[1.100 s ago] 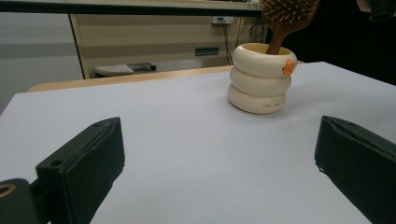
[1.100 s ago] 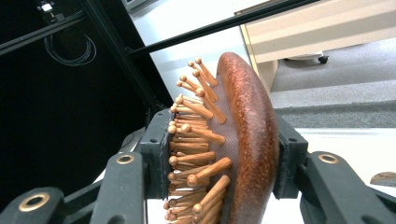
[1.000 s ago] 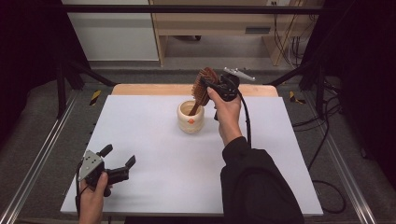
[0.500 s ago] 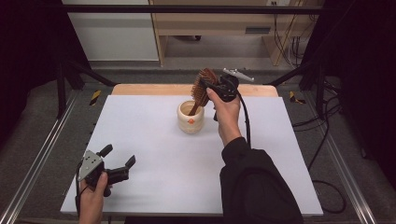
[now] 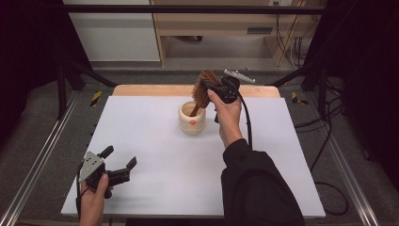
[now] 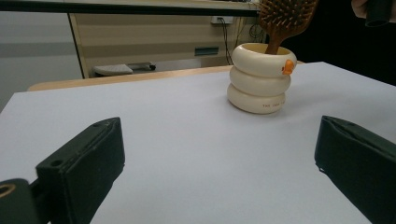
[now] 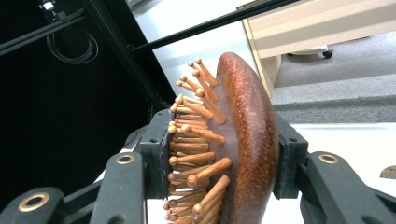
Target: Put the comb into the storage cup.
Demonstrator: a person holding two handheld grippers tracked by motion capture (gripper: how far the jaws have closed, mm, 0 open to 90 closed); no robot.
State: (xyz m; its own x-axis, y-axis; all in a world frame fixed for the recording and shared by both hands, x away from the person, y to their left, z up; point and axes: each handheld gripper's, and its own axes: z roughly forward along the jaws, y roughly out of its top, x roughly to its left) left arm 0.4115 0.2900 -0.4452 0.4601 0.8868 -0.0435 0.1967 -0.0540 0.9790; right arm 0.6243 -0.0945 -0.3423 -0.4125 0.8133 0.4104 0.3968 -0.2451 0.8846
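My right gripper is clamped on the head of the wooden hairbrush. In the right gripper view the two black jaws press on either side of the hairbrush, one against the bristle face and the other against its smooth, rounded reddish-brown back, with the wooden pins sticking out toward the left of that view. I hold this gripper up at the far side of the table, right of centre, with my right hand wrapped around its grip and its cable running back down along my dark sleeve.

The brush leans to the right, and its handle end goes down into the cream cup, a holder shaped like three stacked rings with a small orange mark on its side. The cup stands upright on the white table top, just left of my right hand. In the left gripper view the cup sits far off to the right, with the brush head rising out of its mouth.

My left gripper is at the near left corner of the table, well apart from the cup. Its jaws stand wide apart with nothing between them, low over the bare white surface, and my left hand holds it from below.
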